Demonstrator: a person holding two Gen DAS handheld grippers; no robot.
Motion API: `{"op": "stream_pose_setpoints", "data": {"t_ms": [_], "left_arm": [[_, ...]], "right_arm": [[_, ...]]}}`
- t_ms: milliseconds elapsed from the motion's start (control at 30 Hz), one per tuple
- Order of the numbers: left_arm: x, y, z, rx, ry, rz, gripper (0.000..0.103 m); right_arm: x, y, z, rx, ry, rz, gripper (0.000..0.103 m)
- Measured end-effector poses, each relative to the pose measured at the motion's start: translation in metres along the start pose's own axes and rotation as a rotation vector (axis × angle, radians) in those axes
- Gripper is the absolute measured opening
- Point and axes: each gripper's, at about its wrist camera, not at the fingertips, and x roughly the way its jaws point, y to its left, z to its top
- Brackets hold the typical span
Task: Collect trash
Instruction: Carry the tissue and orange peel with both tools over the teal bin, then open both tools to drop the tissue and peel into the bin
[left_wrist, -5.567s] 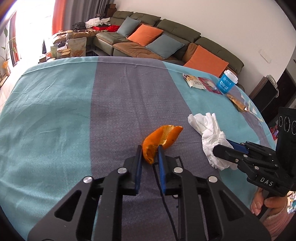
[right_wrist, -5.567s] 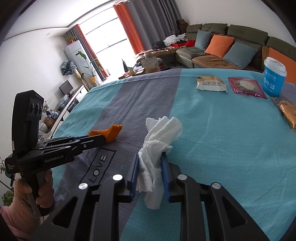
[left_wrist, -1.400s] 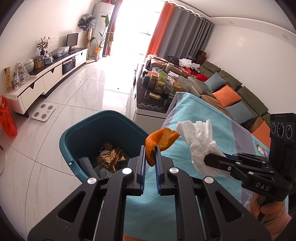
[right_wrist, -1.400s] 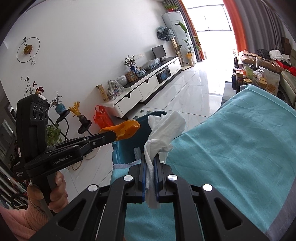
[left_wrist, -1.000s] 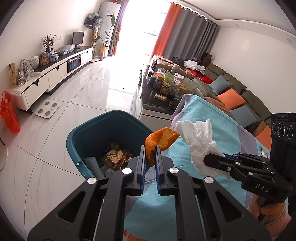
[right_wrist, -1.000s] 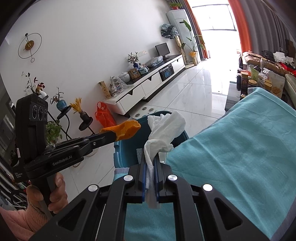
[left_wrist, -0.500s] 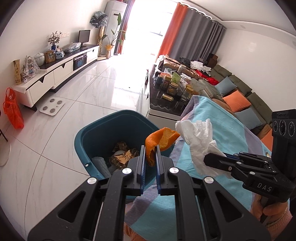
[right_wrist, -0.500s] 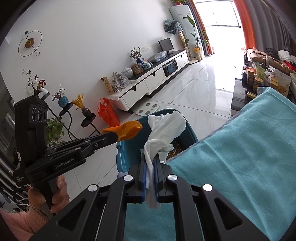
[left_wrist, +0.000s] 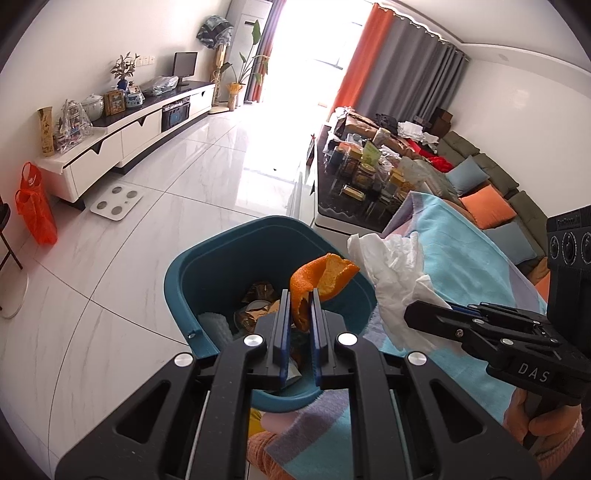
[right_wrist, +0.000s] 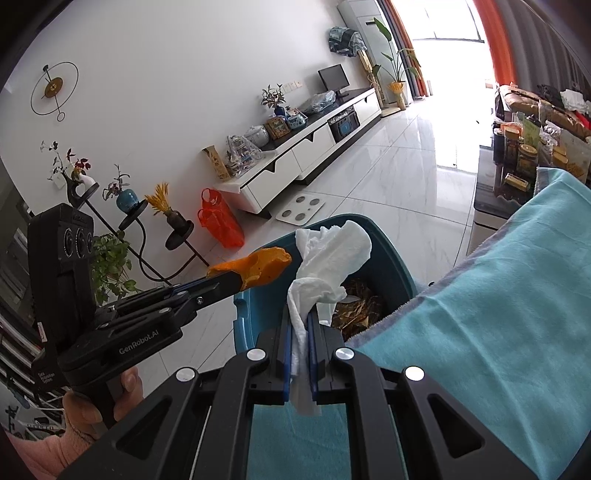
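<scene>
My left gripper is shut on an orange peel and holds it over the open teal trash bin. The bin holds brown wrappers and other trash. My right gripper is shut on a crumpled white tissue and holds it above the bin's near rim, at the table's edge. The right gripper and tissue show at the right of the left wrist view. The left gripper with the peel shows at the left of the right wrist view.
The table's teal and grey cloth hangs beside the bin. A white TV cabinet, an orange bag and a white scale stand on the tiled floor. A cluttered coffee table and a sofa lie beyond.
Both grippers have moved off the table toward the bin. The peel and the tissue now hang over the bin's opening and still sit in the shut jaws.
</scene>
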Motion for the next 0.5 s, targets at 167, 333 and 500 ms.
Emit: {"op": "stream_pose_setpoints", "data": {"t_ms": [167, 333, 500], "left_arm": [[0.009, 0.004, 0.000, -0.012, 0.004, 0.009, 0.010], [0.021, 0.004, 0.001, -0.017, 0.013, 0.021, 0.010], [0.032, 0.005, 0.001, -0.025, 0.025, 0.034, 0.010]], "right_arm": [[0.015, -0.001, 0.006, 0.008, 0.021, -0.011, 0.006], [0.028, -0.003, 0.013, 0.028, 0.040, -0.011, 0.007], [0.043, -0.005, 0.018, 0.049, 0.069, -0.013, 0.007]]}}
